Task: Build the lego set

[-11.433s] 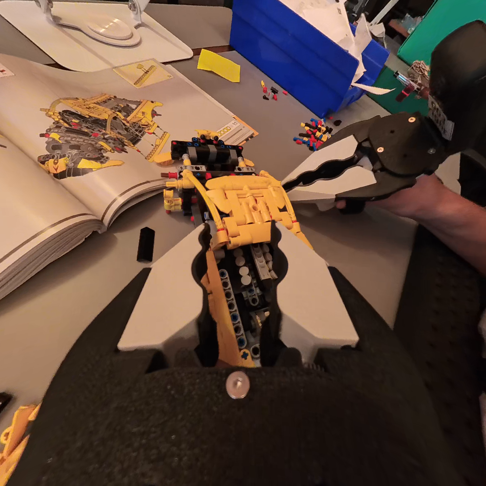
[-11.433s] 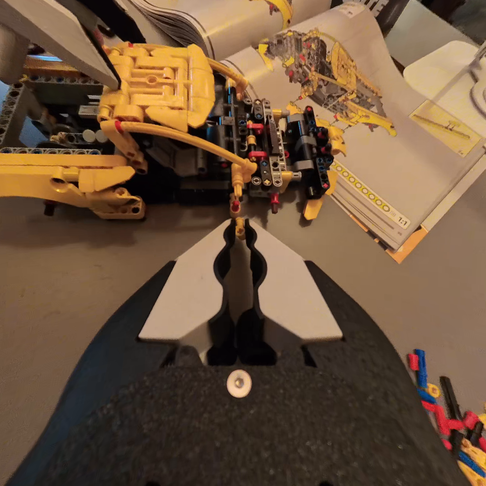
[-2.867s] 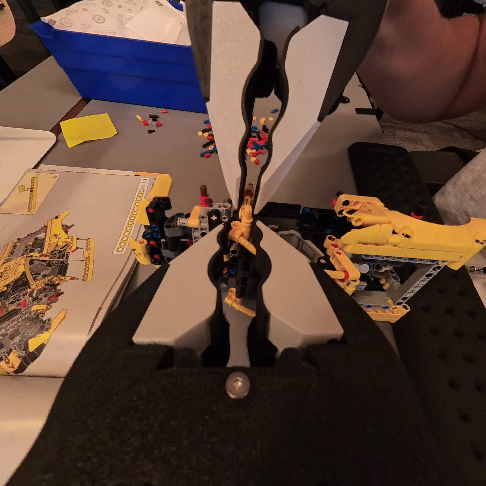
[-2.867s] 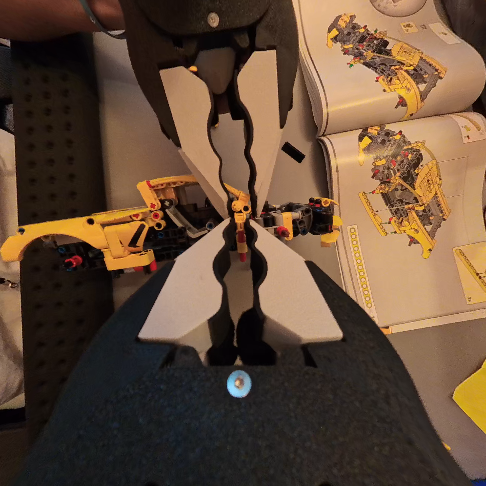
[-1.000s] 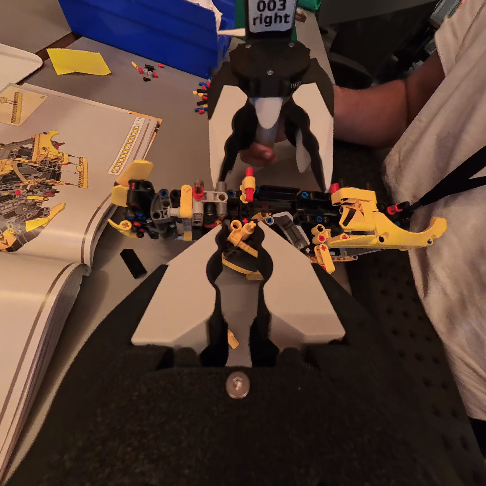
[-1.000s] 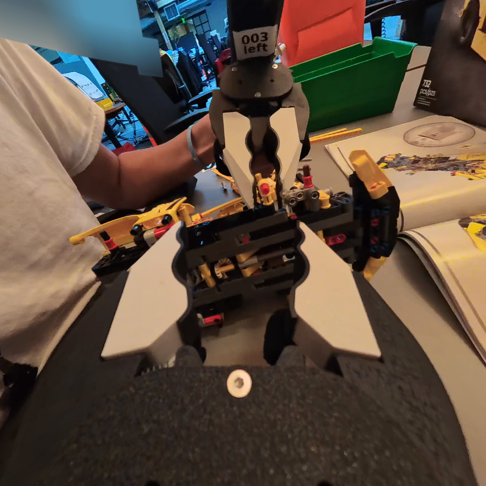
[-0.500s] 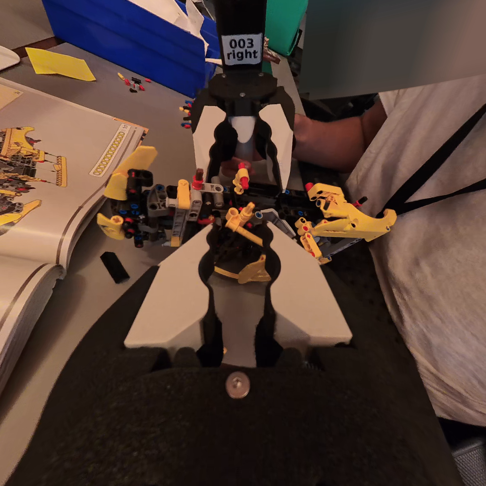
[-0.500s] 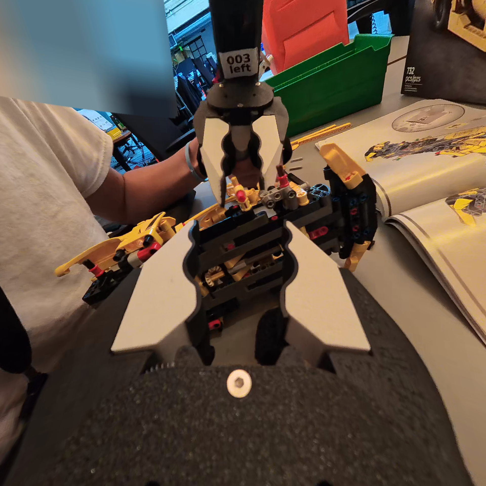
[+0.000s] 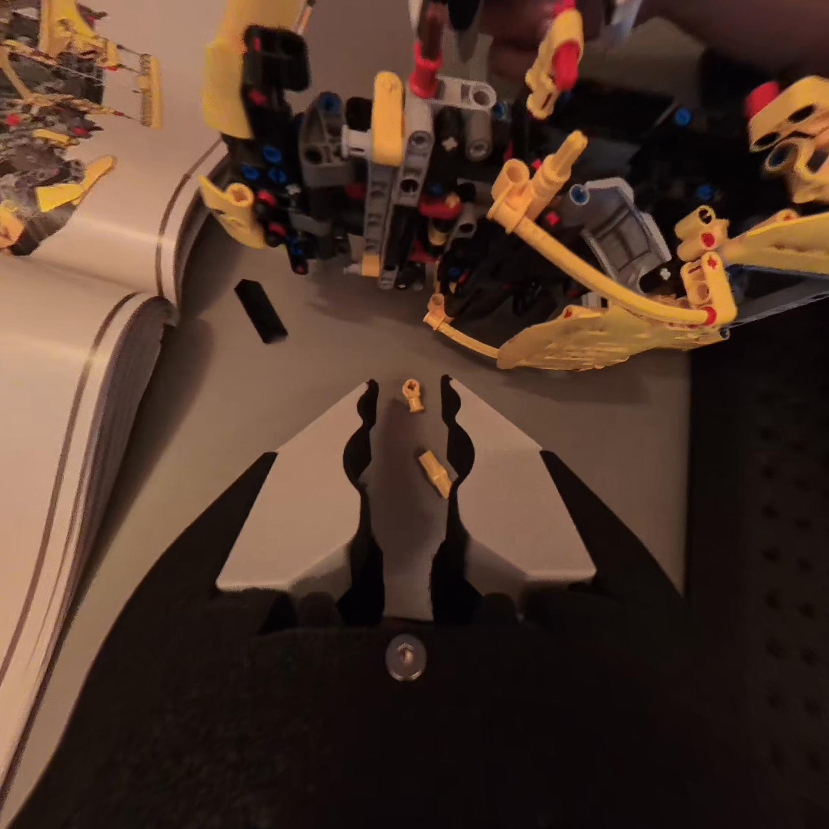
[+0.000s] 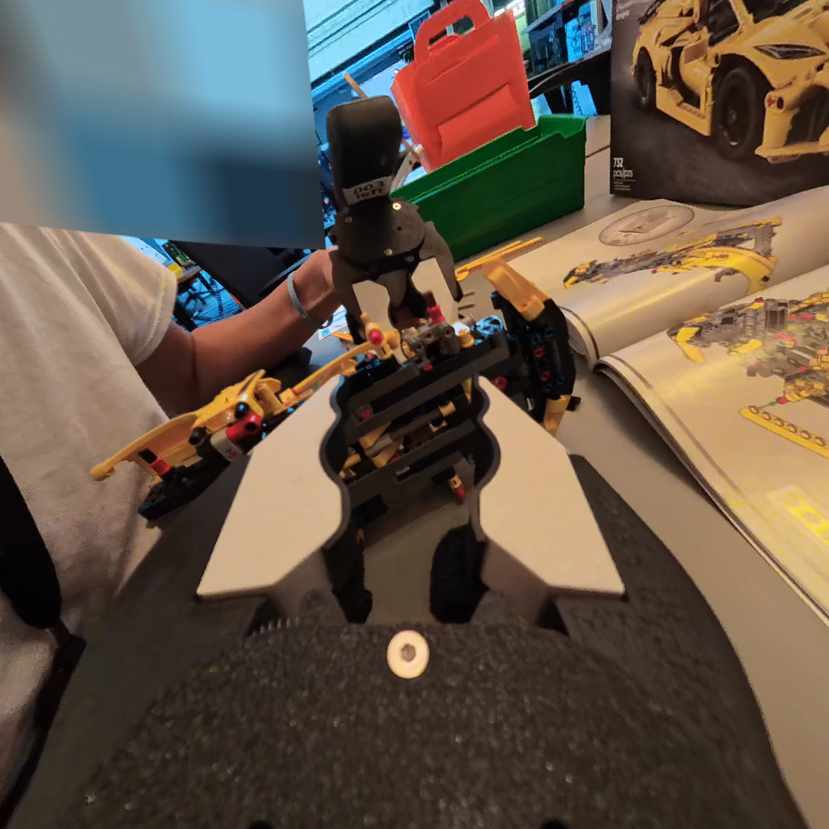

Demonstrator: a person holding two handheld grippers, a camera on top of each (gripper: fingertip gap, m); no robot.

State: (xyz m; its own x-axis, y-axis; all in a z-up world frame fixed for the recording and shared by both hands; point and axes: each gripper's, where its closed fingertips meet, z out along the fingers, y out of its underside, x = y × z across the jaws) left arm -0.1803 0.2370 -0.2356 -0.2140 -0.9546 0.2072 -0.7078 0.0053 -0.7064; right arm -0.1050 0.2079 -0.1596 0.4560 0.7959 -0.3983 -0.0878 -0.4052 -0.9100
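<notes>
Left gripper [image 9: 406, 388]: jaws apart, holding nothing; it hangs over the grey table [image 9: 583, 430] just short of the model.
Loose yellow pieces: two. One small connector [image 9: 413, 394] lies on the table between the left fingertips, touching neither; a second yellow pin [image 9: 434, 474] lies farther back between the fingers, right beside the inner edge of the right-hand finger.
Loose black piece: one short black bar [image 9: 260, 310], ahead of the left gripper and to its left, beside the edge of the booklet.
Right gripper [image 10: 408, 390]: jaws spread wide around the black underside of the lego model [image 10: 412, 403]; both fingers [image 10: 287, 507] press its sides, gripping it and holding it tilted.
Lego model: one, part-built, black and grey frame with yellow panels; in the left wrist view it sits just ahead of the left fingertips, with two thin yellow curved hoses [image 9: 596, 278] on its near side.
Instruction booklet [image 9: 58, 314]: one, open, to the left of the left gripper; two illustrated pages show in the right wrist view.
Bins: one green bin [image 10: 502, 179] beyond the model, with an orange bag [image 10: 462, 94] behind it.
Box: one set box [image 10: 717, 98] picturing a yellow car, far right of the right gripper.
Person: one, in a white shirt [image 10: 67, 359], left of the right gripper.
</notes>
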